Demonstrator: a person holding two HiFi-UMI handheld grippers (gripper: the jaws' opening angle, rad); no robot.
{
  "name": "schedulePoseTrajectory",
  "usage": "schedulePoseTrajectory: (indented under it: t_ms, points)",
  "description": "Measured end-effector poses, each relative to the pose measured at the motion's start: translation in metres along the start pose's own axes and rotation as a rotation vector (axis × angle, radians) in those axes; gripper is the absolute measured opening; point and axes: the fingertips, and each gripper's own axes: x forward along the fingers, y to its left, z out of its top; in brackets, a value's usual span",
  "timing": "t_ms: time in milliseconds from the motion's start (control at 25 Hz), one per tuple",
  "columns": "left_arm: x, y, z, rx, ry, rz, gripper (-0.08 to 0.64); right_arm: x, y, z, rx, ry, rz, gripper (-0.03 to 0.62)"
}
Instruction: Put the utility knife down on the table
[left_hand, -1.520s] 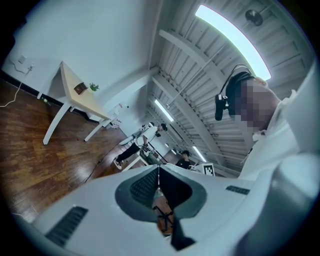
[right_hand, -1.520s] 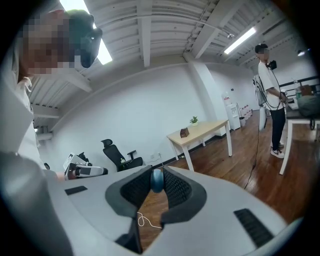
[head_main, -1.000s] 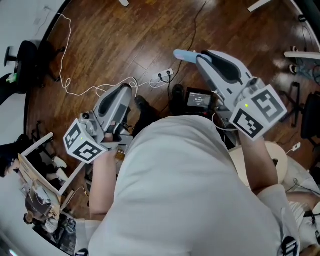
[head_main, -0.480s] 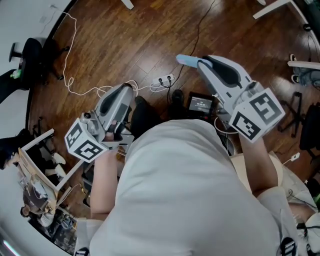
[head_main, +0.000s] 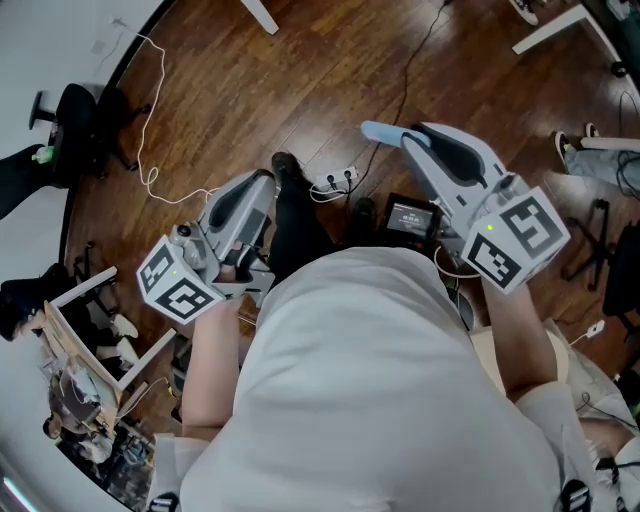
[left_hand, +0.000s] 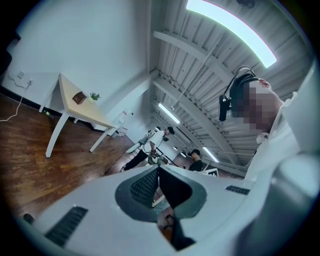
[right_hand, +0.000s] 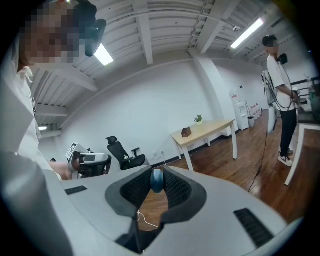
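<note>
In the head view my right gripper (head_main: 398, 134) points away from the body, over the wooden floor. A light-blue utility knife (head_main: 378, 130) sticks out of its tip. Seen from the right gripper view, the knife's blue end (right_hand: 157, 181) is pinched between the ribbed pads, so the right gripper (right_hand: 157, 172) is shut on it. My left gripper (head_main: 264, 180) is held lower at the left, level, with its tips together and nothing between them; it looks the same in the left gripper view (left_hand: 159, 169). A light wooden table (right_hand: 210, 129) stands by the far wall.
The floor holds a white cable and power strip (head_main: 335, 180), a small screen device (head_main: 408, 215) and a black office chair (head_main: 75, 120). The same table (left_hand: 75, 102) shows in the left gripper view. A person (right_hand: 280, 90) stands at the right; others stand further back.
The left gripper has risen a little. The right gripper still holds the knife in the same pose. The head view has drifted, so the floor slides downward in the picture.
</note>
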Motion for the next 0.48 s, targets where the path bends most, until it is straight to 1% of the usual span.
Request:
schedulePoseTrajectory:
  t_ms: [80,200,320,480]
  points:
    - [0.007,0.017,0.005,-0.004,-0.004,-0.009,0.002,0.016,-0.009,0.002,-0.008,0.008,-0.003,0.069]
    - [0.021,0.053,0.027,-0.014,-0.012,-0.020,0.002,0.054,-0.023,0.018,-0.032,0.017,-0.006,0.069]
    - [0.026,0.079,0.048,-0.022,-0.021,-0.038,0.002,0.082,-0.025,0.033,-0.048,0.019,-0.015,0.069]
    - [0.027,0.108,0.078,-0.029,-0.022,-0.052,0.002,0.121,-0.025,0.044,-0.040,0.044,-0.017,0.069]
